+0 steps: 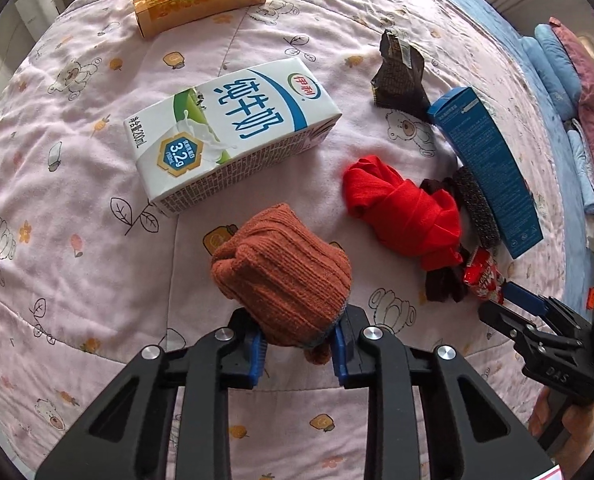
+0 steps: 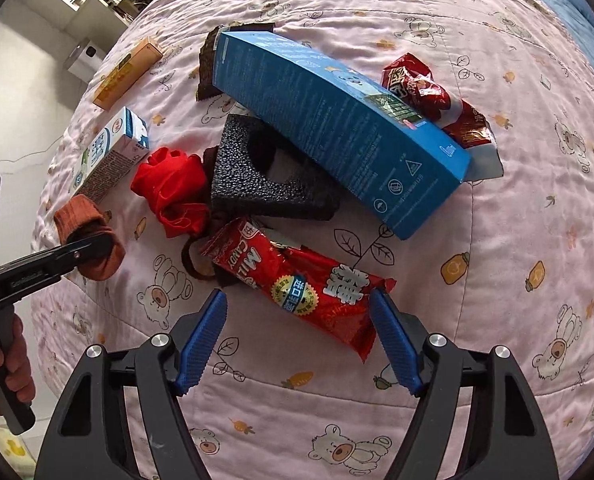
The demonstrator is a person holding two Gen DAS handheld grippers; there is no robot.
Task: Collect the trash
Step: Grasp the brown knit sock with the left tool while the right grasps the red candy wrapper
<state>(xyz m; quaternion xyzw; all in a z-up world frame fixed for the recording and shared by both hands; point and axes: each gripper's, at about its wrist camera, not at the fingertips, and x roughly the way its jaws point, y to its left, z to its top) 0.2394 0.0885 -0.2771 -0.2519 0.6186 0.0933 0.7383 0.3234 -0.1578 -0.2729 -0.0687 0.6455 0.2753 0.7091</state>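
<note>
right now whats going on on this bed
A person holds a claw in each hand over a pink quilt strewn with litter and clothes. The left claw is shut on an orange sock. The right claw is open, its pads either side of a red candy wrapper but not pressing it yet. A milk carton, blue box, gold box, black foam, red cloth and other wrappers lie untouched.

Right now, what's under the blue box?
The blue box leans on the black foam block. A dark wrapper pokes out at its far end, a red wrapper behind it. Anything else beneath is hidden.
</note>
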